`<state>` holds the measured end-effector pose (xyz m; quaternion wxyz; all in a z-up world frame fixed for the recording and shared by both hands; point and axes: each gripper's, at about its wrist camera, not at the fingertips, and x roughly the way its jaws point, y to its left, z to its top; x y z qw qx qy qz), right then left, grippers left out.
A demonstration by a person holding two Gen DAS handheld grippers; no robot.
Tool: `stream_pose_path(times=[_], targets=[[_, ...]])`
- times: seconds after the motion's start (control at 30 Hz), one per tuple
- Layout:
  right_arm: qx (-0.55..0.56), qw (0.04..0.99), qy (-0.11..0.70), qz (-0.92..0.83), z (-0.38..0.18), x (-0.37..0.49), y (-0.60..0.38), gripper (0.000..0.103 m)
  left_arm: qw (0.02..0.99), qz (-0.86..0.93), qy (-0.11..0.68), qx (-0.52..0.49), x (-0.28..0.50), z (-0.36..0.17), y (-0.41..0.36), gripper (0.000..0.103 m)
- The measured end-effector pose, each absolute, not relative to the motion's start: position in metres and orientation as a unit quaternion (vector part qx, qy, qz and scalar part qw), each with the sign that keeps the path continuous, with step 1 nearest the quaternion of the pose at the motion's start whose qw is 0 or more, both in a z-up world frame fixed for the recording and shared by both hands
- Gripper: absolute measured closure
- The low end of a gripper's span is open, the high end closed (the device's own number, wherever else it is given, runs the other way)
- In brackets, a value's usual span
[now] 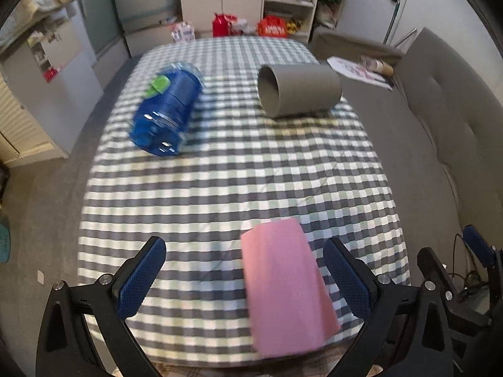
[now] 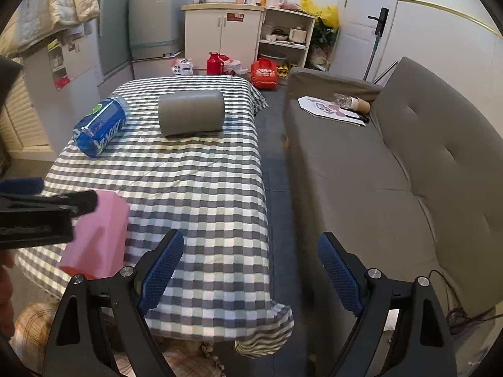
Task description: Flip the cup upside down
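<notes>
Through the left wrist camera, the left gripper [image 1: 244, 271] is hovering with its jaws spread wide, grasping nothing. The pink cup [image 1: 284, 292] is lying on its side on the checked tablecloth [image 1: 220, 182], sitting between the two blue fingers [image 1: 141, 279] but closer to the right-hand one, touching neither. Further ahead and to the left of this gripper a blue water bottle [image 1: 166, 110] is lying on its side; ahead and to the right a grey cylinder [image 1: 298, 89] is lying with its open end facing left. The right gripper [image 1: 465, 270] is showing at the lower right edge.

Through the right wrist camera, the right gripper [image 2: 250, 265] is hanging released, jaws wide apart, over the table's right edge with nothing between them. The pink cup [image 2: 100, 235] is lying to its left, partly hidden behind the left gripper [image 2: 47, 213], which is reaching in from the left edge. The bottle [image 2: 100, 125] and cylinder [image 2: 191, 113] are resting far ahead; a grey sofa [image 2: 393, 172] is standing to the right.
</notes>
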<state>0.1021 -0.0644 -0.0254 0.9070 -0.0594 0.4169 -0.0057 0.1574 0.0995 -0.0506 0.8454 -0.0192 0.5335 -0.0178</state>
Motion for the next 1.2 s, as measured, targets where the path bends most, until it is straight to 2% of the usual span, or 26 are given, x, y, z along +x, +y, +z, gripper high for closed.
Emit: stream_pose_path(times=[0.2,0.27,0.3,0.33,0.4,0.83,1.2], targets=[[-0.053,0.907,0.417,-0.006,-0.033,0.111,-0.066,0.016,0.818,-0.049,0.572,-0.037,0.171,-0.076,0.092,0.002],[-0.053,0.907,0.418,-0.008,-0.036,0.113,-0.067,0.016,0.811,-0.057,0.581,-0.039,0.173,-0.080,0.091,0.013],[-0.053,0.906,0.420,-0.010,-0.038,0.114,-0.068,0.016,0.807,-0.062,0.586,-0.040,0.173,-0.082,0.091,0.027],[-0.053,0.905,0.422,-0.011,-0.039,0.115,-0.068,0.016,0.801,-0.067,0.593,-0.041,0.174,-0.085,0.090,0.035],[-0.052,0.904,0.424,-0.011,-0.040,0.116,-0.067,0.016,0.796,-0.080,0.598,-0.053,0.174,-0.086,0.089,0.040],[-0.056,0.913,0.403,-0.006,-0.025,0.107,-0.058,0.016,0.843,-0.077,0.531,-0.041,0.170,-0.037,0.102,0.042],[-0.052,0.919,0.391,-0.011,-0.013,0.096,-0.065,0.016,0.858,-0.093,0.505,-0.014,0.126,-0.040,0.099,0.042]])
